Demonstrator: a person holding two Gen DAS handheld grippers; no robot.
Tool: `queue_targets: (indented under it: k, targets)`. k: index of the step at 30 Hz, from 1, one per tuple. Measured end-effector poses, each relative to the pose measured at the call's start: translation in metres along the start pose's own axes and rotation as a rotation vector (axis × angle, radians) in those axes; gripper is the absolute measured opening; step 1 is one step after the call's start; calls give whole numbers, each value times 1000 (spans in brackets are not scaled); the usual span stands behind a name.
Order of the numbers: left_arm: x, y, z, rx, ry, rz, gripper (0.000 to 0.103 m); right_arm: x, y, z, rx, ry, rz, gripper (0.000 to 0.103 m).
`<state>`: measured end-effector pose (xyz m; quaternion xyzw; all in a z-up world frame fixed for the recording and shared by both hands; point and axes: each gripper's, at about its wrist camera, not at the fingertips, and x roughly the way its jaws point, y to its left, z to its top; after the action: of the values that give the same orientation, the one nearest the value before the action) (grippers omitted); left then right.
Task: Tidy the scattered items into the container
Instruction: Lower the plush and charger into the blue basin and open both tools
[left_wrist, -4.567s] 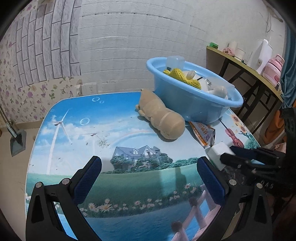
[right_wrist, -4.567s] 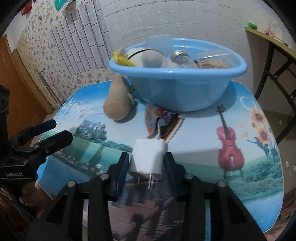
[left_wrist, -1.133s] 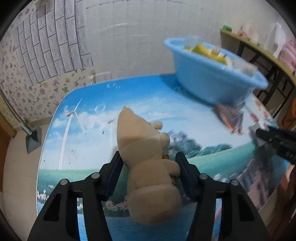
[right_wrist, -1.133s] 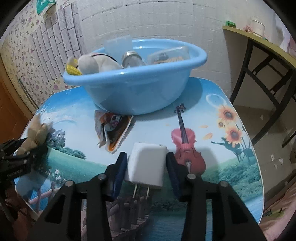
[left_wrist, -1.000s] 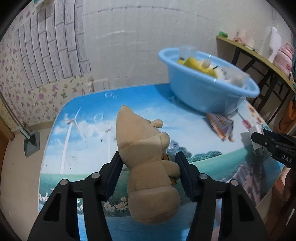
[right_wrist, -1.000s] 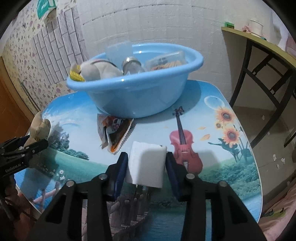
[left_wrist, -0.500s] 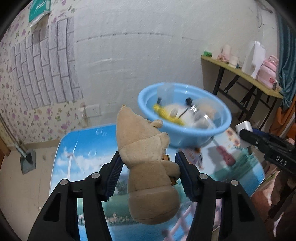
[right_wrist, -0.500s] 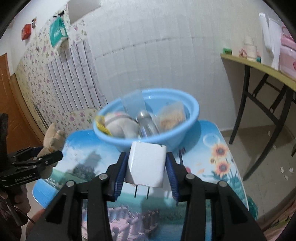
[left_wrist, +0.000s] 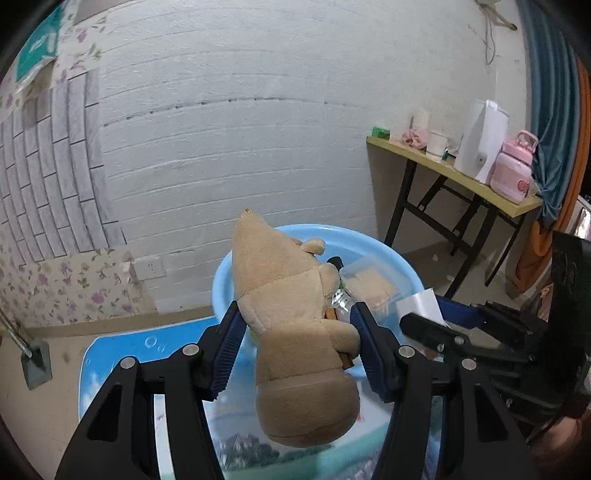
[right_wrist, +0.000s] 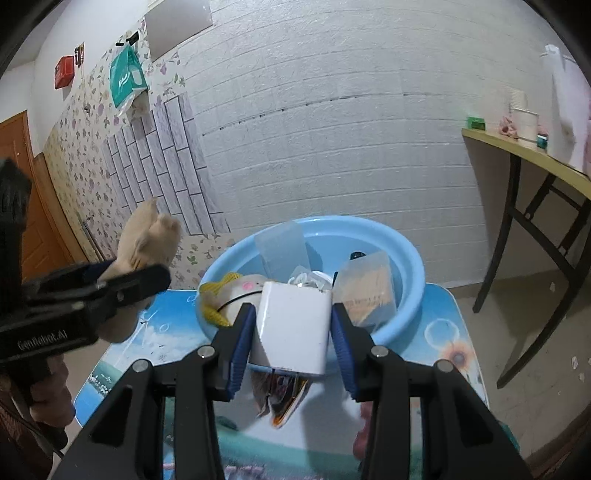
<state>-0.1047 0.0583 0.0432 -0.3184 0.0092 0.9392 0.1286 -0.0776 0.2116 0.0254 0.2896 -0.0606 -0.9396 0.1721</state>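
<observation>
My left gripper (left_wrist: 297, 345) is shut on a tan plush toy (left_wrist: 291, 332), held in the air in front of the blue basin (left_wrist: 391, 254). My right gripper (right_wrist: 293, 334) is shut on a white plug adapter (right_wrist: 293, 328), raised just before the basin (right_wrist: 410, 266). The basin holds a clear lidded box (right_wrist: 367, 284), a clear cup (right_wrist: 282, 247), a yellow mesh item (right_wrist: 218, 291) and a pale round toy. In the right wrist view the left gripper (right_wrist: 99, 280) and the plush (right_wrist: 147, 236) show at the left. The right gripper's fingers (left_wrist: 432, 328) show at the right of the left wrist view.
A snack wrapper (right_wrist: 282, 395) lies on the picture-printed table (right_wrist: 454, 354) in front of the basin. A yellow side table (left_wrist: 461, 177) at the right carries a pink bottle (left_wrist: 513, 173) and white containers. A tiled wall stands behind.
Both grippers have risen with their loads and moved towards the basin. The basin's inside now shows from above, and the table has dropped low in both views.
</observation>
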Motion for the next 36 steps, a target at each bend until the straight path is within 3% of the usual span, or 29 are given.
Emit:
queue_targets:
  k: [6,12,14,17,21,25,36]
  targets:
    - [50,2,10,-16,97,-33,58,37,-16,3,-17,41,24,38]
    - [82,-11,10,67,133,16,59,65,-24,4,-55,56,53,38]
    - [86,-16,7,93,139,52,73,72,-25,3,-70,65,84,38]
    - [84,-19,3,106,111,89,91,76,-27,-2,-110,61,104,38]
    - [78,-19,1,101,101,81,95,74,-26,-8,-122,61,100,42]
    - [65,-17,-1,86,86,79,96,65,-24,-9,-102,57,75,52]
    - [36,-7,-22,-27,135,57,101,32,-9,-19,-38,56,35,55]
